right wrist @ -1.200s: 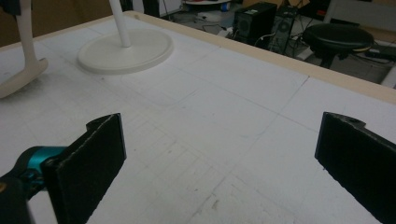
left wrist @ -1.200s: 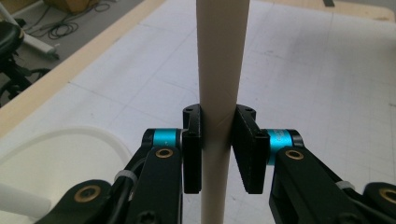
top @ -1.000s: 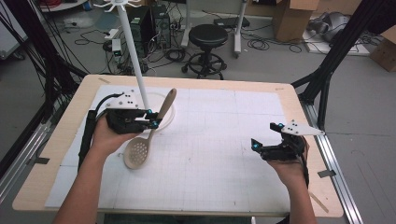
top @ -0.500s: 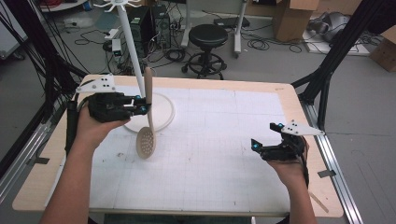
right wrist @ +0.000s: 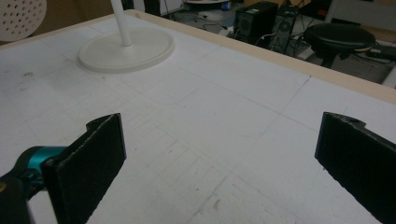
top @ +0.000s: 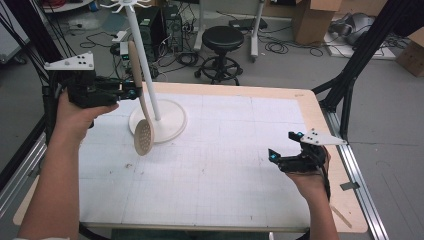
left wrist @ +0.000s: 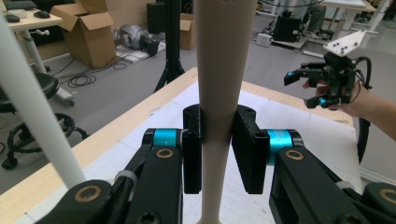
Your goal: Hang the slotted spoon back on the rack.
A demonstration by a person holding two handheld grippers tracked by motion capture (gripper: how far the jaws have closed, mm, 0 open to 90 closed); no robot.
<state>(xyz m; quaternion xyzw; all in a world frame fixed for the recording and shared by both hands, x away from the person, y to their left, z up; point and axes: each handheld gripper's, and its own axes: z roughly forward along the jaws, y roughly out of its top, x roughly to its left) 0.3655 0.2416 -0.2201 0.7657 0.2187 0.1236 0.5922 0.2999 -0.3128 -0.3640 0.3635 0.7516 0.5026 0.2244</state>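
A beige slotted spoon hangs nearly upright above the table, bowl down, beside the white stand's pole. My left gripper is shut on its handle, the pads pressing both sides; the perforated bowl shows at the top left of the right gripper view. The stand's round base rests on the white mat at the back left. My right gripper stays low over the mat's right side, jaws wide apart with nothing between them.
The stand has hooks at its top. The wooden table edge runs along the right. Behind the table are a black stool, cables, computer cases and cardboard boxes on the floor.
My left gripper has lifted the spoon off the table and swung it upright, moving up and to the left beside the stand's pole. The right gripper has not moved.
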